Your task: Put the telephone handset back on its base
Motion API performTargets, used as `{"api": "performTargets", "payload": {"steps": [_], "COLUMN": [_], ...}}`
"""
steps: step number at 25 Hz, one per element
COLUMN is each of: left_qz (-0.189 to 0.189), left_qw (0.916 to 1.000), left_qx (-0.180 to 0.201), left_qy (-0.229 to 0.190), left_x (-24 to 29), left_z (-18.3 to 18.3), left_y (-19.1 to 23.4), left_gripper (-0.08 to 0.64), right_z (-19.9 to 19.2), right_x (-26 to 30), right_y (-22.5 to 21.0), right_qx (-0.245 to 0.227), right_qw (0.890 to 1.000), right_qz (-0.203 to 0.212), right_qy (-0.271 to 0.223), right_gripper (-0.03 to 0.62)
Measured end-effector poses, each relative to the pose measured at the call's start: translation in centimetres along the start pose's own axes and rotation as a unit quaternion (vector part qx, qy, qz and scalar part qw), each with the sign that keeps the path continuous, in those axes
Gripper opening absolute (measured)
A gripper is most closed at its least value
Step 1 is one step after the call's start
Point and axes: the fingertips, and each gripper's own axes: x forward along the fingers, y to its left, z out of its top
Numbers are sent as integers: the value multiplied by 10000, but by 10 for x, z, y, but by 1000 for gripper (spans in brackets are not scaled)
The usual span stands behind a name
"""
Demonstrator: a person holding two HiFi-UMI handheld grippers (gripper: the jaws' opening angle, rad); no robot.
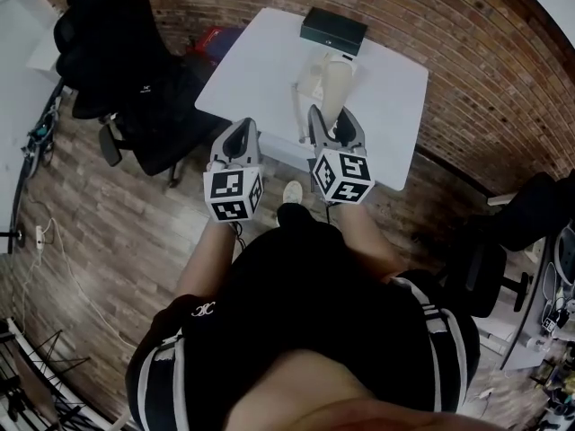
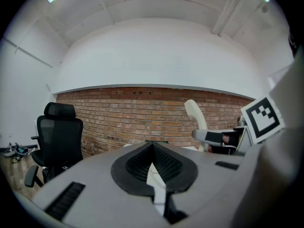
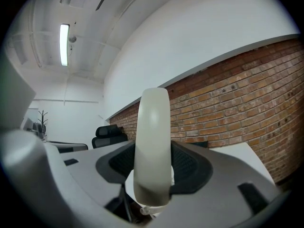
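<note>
Red brick wall [image 3: 237,103], rough courses, behind. White rectangular table [image 1: 260,70] with a smooth top. Black office chair [image 1: 126,70] just beside its left edge. Dark flat box [image 1: 333,27] at the far edge. Cream handset [image 3: 152,146], smooth and curved, upright above the table, pinched by right gripper [image 1: 334,117]. Left gripper [image 1: 241,128]: jaws pressed together, nothing between.

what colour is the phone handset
The handset is cream white; the right gripper view shows it best.

Left claw [image 1: 244,126] closed, right claw [image 1: 332,115] on handset [image 3: 152,137]
</note>
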Motion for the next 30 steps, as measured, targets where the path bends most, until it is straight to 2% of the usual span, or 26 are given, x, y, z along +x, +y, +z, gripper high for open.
{"api": "performTargets", "payload": {"steps": [7, 15, 23, 30], "left_qz": [7, -185, -470, -709], "left_qw": [10000, 9995, 9980, 9957], "left_qx": [68, 165, 263, 240], "left_qy": [52, 177, 335, 551], "left_x": [57, 145, 230, 264], "left_z": [13, 27, 35, 24], "left_y": [20, 30, 25, 23], "left_gripper": [-5, -5, -5, -5], "right_z": [4, 17, 13, -1], "right_x": [57, 134, 185, 204], "right_y": [-17, -51, -98, -124], "right_qx": [74, 231, 424, 631], "right_qw": [10000, 9997, 9984, 9949], "right_qz": [20, -12, -266, -594], "right_qy": [59, 108, 263, 514], "right_gripper": [202, 202, 202, 202]}}
